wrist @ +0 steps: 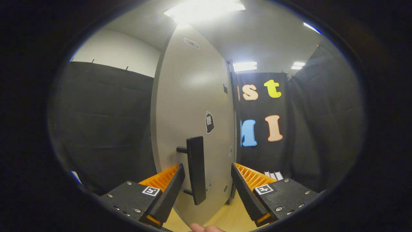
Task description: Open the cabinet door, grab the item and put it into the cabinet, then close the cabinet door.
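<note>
So the gripper (208, 175) sits at the bottom middle of the frame, jaws spread wide, nothing pinched. The two fingers (167, 190) are black wedges with orange ribbed backs, each on a black block carrying a small square marker.

The black bar handle (196, 169) stands upright in the gap between them, much closer to the left finger. It looks like it's nearly touching that finger's tip, but I honestly can't tell if there's contact. The right finger is well clear of it.

The handle sits on two short posts on the cabinet door (193, 106), a pale grey panel running from the bottom center up to the top middle of the frame and bulging from the lens. There are a few small dark stickers on it, one just above the handle (210, 122).

Right at the bottom edge, between the fingers, a bit of a person's fingertip (206, 228) pokes in, over a tan floor (225, 219). Some small white pieces (273, 175) sit just beyond the right finger; too small to say what they are. Black cloth walls (106, 129) fill the left and right of the frame, with bright ceiling lights (206, 9) at the top. Can't spot the item that goes into the cabinet.
</note>
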Action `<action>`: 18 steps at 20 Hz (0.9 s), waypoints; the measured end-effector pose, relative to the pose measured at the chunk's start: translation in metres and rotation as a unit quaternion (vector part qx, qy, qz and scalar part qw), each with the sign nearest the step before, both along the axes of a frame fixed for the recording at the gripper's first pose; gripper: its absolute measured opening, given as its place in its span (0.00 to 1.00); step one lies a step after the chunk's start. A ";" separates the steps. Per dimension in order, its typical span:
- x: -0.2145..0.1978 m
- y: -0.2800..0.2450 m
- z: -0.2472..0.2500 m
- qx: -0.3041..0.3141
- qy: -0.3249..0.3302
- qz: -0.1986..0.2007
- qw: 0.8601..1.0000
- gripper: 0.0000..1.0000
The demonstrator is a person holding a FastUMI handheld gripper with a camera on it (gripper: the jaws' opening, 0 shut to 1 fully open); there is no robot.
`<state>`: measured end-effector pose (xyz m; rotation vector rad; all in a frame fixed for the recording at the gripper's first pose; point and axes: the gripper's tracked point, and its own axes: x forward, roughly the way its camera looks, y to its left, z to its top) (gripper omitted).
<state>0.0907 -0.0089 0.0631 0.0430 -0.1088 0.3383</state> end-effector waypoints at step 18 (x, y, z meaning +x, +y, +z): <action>0.027 0.069 0.004 -0.010 -0.008 0.030 0.999 0.91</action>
